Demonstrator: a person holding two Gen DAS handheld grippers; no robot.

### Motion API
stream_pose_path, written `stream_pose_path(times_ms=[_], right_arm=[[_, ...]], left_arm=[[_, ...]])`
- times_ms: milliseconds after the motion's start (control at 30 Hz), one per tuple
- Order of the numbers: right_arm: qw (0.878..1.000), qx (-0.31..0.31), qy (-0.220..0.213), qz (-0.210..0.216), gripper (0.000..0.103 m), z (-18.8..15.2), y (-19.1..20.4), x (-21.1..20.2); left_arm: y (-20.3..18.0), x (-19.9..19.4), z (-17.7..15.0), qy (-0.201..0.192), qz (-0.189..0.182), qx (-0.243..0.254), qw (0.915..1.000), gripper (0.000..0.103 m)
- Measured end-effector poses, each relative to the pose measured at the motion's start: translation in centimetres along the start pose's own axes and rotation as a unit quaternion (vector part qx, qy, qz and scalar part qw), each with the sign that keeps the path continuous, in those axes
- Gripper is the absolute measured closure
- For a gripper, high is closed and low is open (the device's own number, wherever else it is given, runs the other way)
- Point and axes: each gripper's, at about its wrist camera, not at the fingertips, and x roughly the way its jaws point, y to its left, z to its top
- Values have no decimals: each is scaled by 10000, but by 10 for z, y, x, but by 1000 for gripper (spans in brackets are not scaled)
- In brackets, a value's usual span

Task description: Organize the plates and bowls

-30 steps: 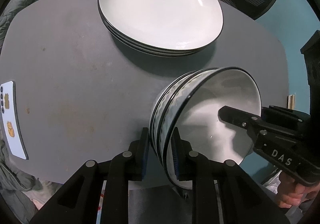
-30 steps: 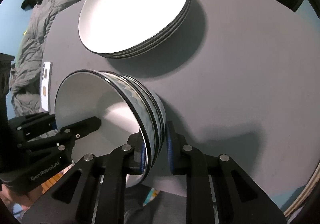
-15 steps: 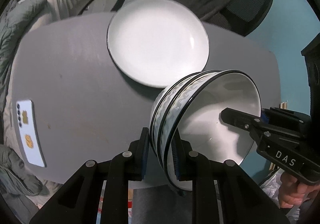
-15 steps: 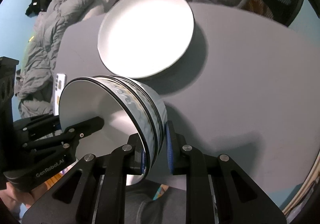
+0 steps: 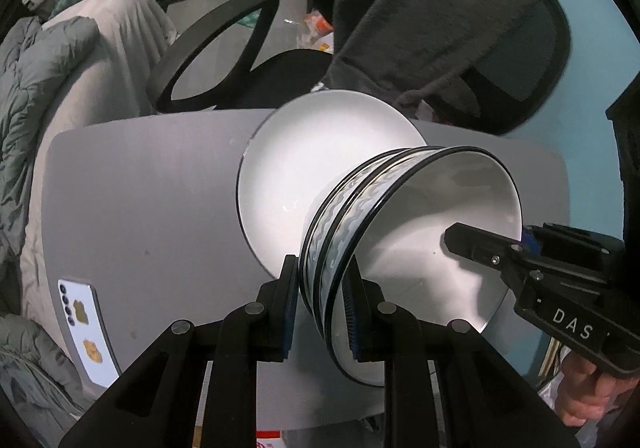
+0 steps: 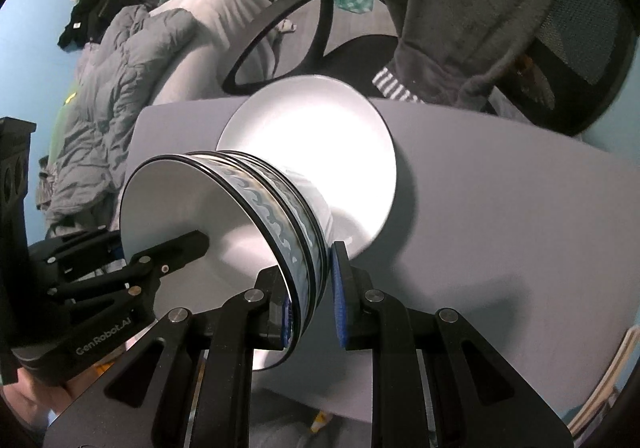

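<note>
A nested stack of white bowls (image 5: 404,232) with blue wave bands and black rims is held in the air, tilted. My left gripper (image 5: 320,284) is shut on its near rim. My right gripper (image 6: 310,288) is shut on the opposite rim of the same bowl stack (image 6: 224,216). Each gripper shows in the other's view, reaching into the top bowl. A stack of white plates (image 5: 316,168) with black rims lies on the grey table (image 5: 140,188) at its far edge, just beyond and below the bowls. The plates also show in the right wrist view (image 6: 316,136).
A white phone (image 5: 86,324) lies at the table's left front edge. A black office chair (image 5: 224,40) draped with a dark garment (image 5: 420,0) stands behind the table. A bed with grey bedding (image 6: 120,68) is at the left.
Both grippers have lifted the bowl stack well above the table and toward the plates. The table and plates look smaller and farther now.
</note>
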Motion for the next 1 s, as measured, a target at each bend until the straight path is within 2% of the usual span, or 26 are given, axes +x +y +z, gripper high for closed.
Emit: stream_pose_path(times_ms=[233,500,700,800,867,900,967,1000], right_arm=[[9995,-5,327,-41,86,26,-10,23],[9986,26,521,-20,86,43,-17,31],[9978,-177,627,-123,84,47,-11,34],[9978,-128,647,-32,72,48,-11,34],[9978,-209,623,-28,65,48,-8,34],[9980,-246,582,-84,62,48,-7,32],[9984,-268,425,-268,48,48,-6,24],[9984,-271,363,-323,48,49,-6,21]], left_arm=[[5,27,24,237,165,-119,9995,83],[9,32,33,291,135,-229,9992,82],[6,33,35,286,204,-165,9992,82],[2,33,35,243,308,-104,9992,81],[-1,29,35,133,360,-63,9992,74],[-1,26,34,58,409,-59,9991,66],[-2,19,33,-68,496,-37,9987,63],[-2,14,32,-140,565,-18,9983,62]])
